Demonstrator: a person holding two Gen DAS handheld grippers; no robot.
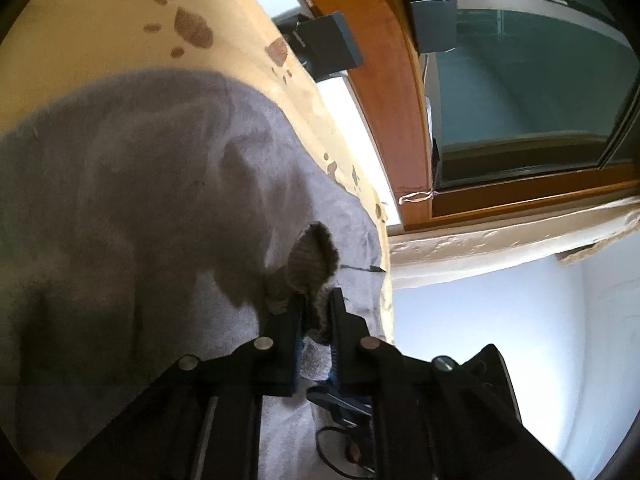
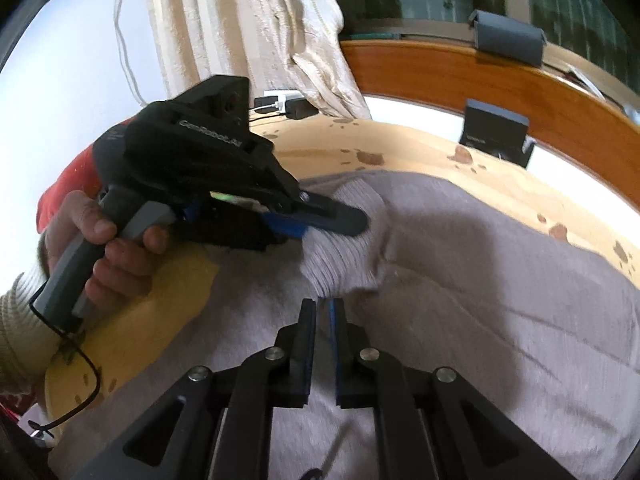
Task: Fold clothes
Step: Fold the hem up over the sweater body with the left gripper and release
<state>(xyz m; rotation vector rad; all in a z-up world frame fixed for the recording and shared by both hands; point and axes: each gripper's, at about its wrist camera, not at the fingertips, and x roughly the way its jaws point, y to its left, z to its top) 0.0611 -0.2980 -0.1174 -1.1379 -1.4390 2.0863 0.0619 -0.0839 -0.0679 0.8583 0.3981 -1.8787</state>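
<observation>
Sweater cuff half hidden, pinched in left hand-held gripper; right hand-held gripper nearly closed, empty.

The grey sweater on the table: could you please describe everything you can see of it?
The grey sweater is a soft knit in pale lilac-grey, lying mostly flat but rumpled on the yellow spotted tablecloth. A ribbed cuff or hem bunches up near its middle. The left gripper is shut on a fold of that ribbed edge, lifting it. The right gripper hangs just above the fabric, nearly closed and holding nothing.
</observation>
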